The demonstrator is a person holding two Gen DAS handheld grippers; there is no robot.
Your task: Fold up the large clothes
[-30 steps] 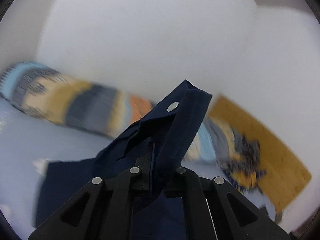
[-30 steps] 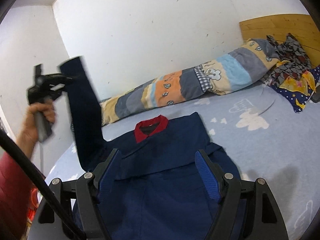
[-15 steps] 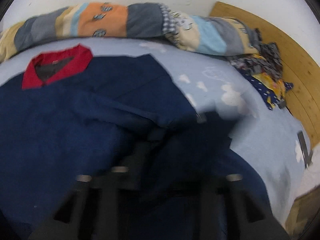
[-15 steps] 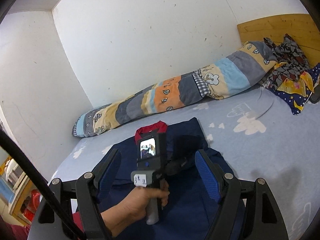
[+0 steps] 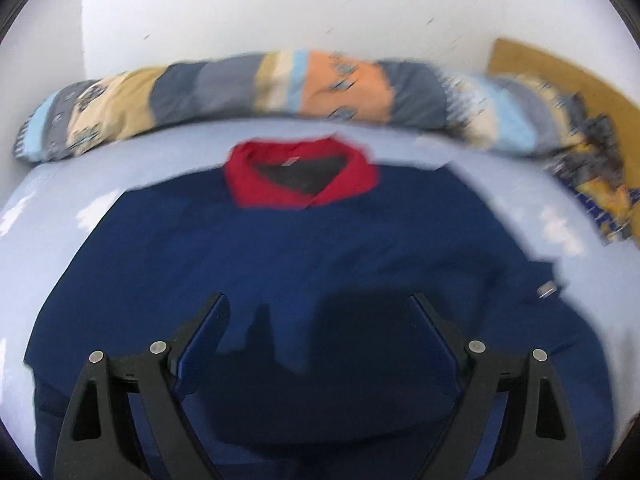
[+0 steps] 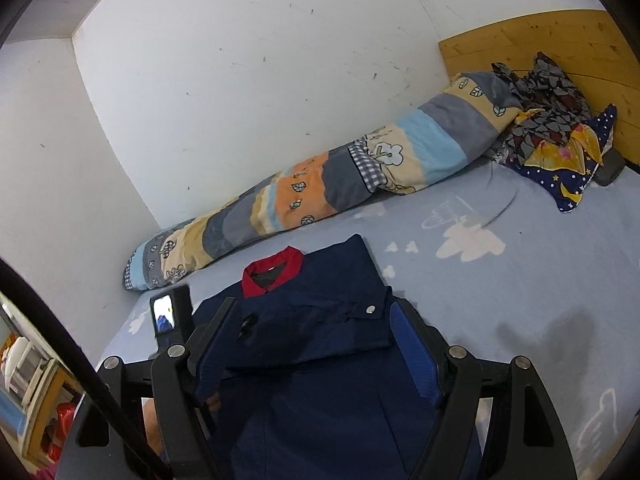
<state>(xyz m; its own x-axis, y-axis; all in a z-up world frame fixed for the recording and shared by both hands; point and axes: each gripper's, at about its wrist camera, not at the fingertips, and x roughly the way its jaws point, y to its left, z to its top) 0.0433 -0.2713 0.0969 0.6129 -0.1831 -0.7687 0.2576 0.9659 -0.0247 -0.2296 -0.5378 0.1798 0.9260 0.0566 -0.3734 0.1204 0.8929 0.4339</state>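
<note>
Hovering over the navy jacket (image 5: pixel 320 256), left gripper (image 5: pixel 320 304) has jaws spread wide, nothing between them; view blurred. Right gripper (image 6: pixel 316 312) also wide apart, empty, above the same jacket. Jacket lies flat on the light-blue bed sheet (image 6: pixel 520 280), red collar (image 6: pixel 272 276) toward the striped bolster (image 6: pixel 320 196), one sleeve folded across the chest, snap cuff (image 6: pixel 370 309) showing. Patterned clothes heap (image 6: pixel 560 140) by wooden headboard (image 6: pixel 540 40).
</note>
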